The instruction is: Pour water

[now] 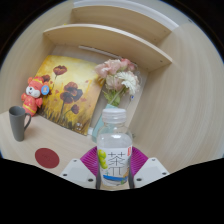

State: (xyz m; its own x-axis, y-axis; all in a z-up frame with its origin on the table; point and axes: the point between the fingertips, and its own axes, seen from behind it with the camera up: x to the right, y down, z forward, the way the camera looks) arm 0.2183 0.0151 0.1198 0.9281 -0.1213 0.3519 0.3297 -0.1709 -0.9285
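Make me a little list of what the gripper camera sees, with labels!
held thing: bottle, white cap, green-lettered label, between the fingers
gripper: shut on the bottle, pink pads at its sides
cup: dark, beyond the fingers
coaster: red, round, near the cup
toy: orange, by the flower picture
flowers: pink, behind the bottle

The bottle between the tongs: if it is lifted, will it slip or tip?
The bottle is tall and narrow, so it probably tips if nudged near its white cap. Its clear walls look smooth, perhaps slippery. The tongs appear shut on its labelled lower part, probably a steady hold.
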